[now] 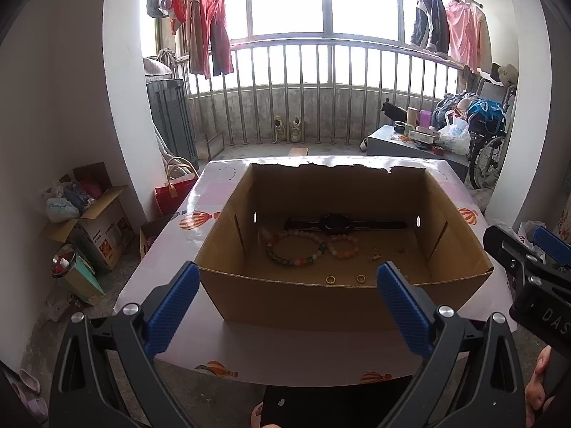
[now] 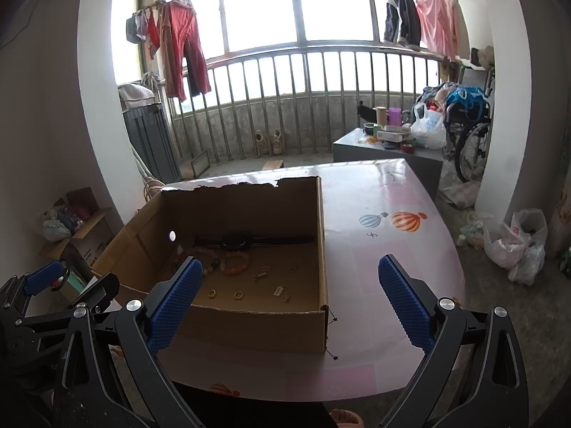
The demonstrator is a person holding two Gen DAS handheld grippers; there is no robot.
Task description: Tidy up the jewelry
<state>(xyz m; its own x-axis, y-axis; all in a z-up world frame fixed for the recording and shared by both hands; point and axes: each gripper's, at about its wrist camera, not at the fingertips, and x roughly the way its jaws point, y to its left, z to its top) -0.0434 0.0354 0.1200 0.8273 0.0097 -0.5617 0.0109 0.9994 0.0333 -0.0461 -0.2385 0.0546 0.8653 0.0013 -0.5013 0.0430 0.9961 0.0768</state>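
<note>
An open cardboard box [image 1: 292, 296] [image 2: 257, 324] sits on the pink table. Inside lie a black watch [image 1: 335, 223] [image 2: 237, 239] at the back, a large multicolour bead bracelet [image 1: 296, 249], a smaller orange bead bracelet [image 1: 344, 246] [image 2: 236, 263], two gold rings [image 1: 331, 279] [image 2: 238, 295] near the front wall, and small earrings and charms [image 2: 278, 289]. My left gripper [image 1: 287, 285] is open and empty, held before the box's front wall. My right gripper [image 2: 287, 278] is open and empty, over the box's front right corner.
The pink table [image 2: 385, 249] with balloon prints extends right of the box. The right gripper shows at the right edge of the left wrist view [image 1: 535, 260]; the left gripper shows at the left edge of the right wrist view [image 2: 43, 285]. Boxes and bags [image 1: 89, 214] crowd the floor.
</note>
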